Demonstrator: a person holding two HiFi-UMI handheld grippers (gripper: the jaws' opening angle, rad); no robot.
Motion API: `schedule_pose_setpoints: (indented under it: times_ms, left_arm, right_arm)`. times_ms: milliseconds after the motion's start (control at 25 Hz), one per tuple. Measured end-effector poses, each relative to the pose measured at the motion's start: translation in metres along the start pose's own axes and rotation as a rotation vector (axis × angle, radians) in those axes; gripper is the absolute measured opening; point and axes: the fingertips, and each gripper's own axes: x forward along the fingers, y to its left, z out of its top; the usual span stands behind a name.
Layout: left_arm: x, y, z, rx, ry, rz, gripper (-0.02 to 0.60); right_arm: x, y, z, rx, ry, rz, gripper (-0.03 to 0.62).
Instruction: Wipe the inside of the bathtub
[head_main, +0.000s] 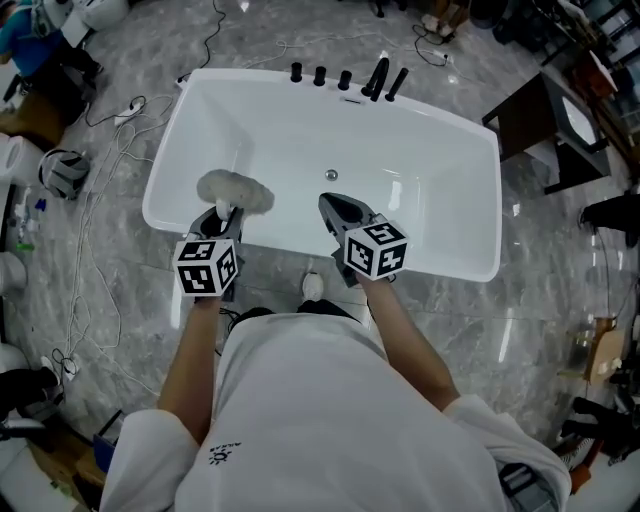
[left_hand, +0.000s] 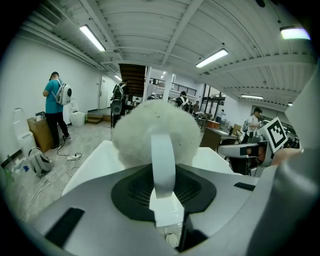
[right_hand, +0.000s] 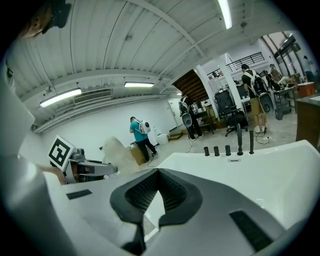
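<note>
A white bathtub (head_main: 440, 130) lies below me, with its drain (head_main: 331, 175) in the floor and black taps (head_main: 345, 78) on the far rim. My left gripper (head_main: 222, 217) hovers over the near left rim, shut on the white handle (left_hand: 162, 165) of a fluffy white scrubber (head_main: 235, 190), whose head (left_hand: 155, 130) sticks out over the tub's inside. Over the near rim at the middle, my right gripper (head_main: 335, 207) is shut and holds nothing. In the right gripper view the jaws (right_hand: 145, 220) meet above the tub's rim (right_hand: 280, 170).
Cables (head_main: 110, 190) trail over the marble floor left of the tub. A dark desk (head_main: 545, 125) stands at the right. White fixtures and a bag (head_main: 62, 172) sit at the far left. A person in a teal shirt (left_hand: 52, 107) stands far off.
</note>
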Motion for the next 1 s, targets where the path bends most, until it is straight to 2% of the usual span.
schedule_pose_setpoints:
  times_ms: [240,520,720,1000]
  left_arm:
    - [0.026,-0.001,0.008,-0.009,0.012,0.035,0.098]
    - [0.046,0.026,0.009,-0.033,0.046,0.061,0.098]
    - [0.081,0.067,0.015,-0.025,0.089,0.070,0.098]
    - [0.157,0.147,0.031,-0.025,0.106,0.064,0.098]
  right_arm:
    - [0.011,-0.026,0.000,0.013,0.043,0.028,0.020]
    - [0.036,-0.037,-0.004,0.036,0.095,0.039,0.020]
    - [0.070,-0.039,0.003,0.016,0.132,0.037,0.020]
    - [0.142,-0.059,0.005,0.070,0.129,-0.009,0.020]
